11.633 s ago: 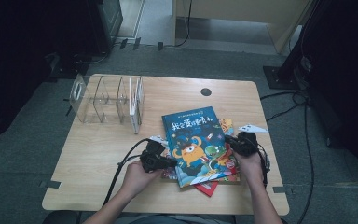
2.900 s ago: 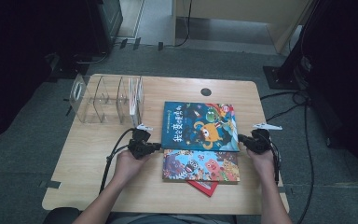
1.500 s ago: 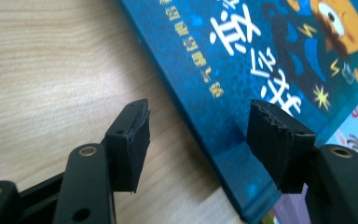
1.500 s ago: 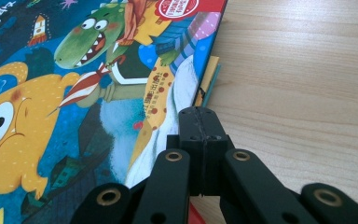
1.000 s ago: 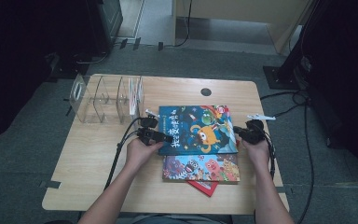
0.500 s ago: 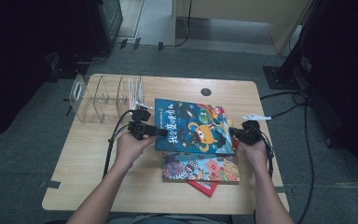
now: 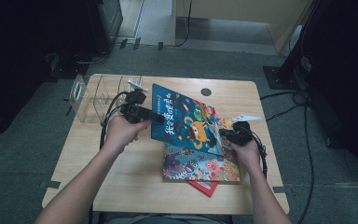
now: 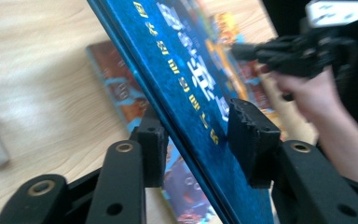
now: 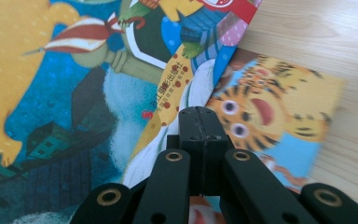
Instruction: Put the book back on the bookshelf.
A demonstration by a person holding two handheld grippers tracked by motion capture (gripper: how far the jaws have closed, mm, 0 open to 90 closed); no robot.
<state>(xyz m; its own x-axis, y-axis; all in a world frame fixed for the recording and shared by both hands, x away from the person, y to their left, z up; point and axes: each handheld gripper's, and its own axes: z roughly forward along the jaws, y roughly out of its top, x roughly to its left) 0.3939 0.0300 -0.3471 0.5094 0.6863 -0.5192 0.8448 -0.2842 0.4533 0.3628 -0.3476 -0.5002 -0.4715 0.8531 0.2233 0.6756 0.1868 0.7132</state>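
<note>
A blue picture book is tilted, its left edge raised off the table and its right edge low. My left gripper is at that raised edge. In the left gripper view the book runs between my jaws, which have just been closing. The book leans on one pad, and a gap shows to the other pad. My right gripper is shut, its tip over the book's right part.
A second picture book with a tiger lies flat under the blue one, over a red book. A clear divided organiser stands at the table's back left. Bare wooden tabletop lies in front.
The left gripper has risen with the blue book's left edge, tilting the book up. Its jaws have narrowed around the book. The right gripper has shifted slightly along the right edge.
</note>
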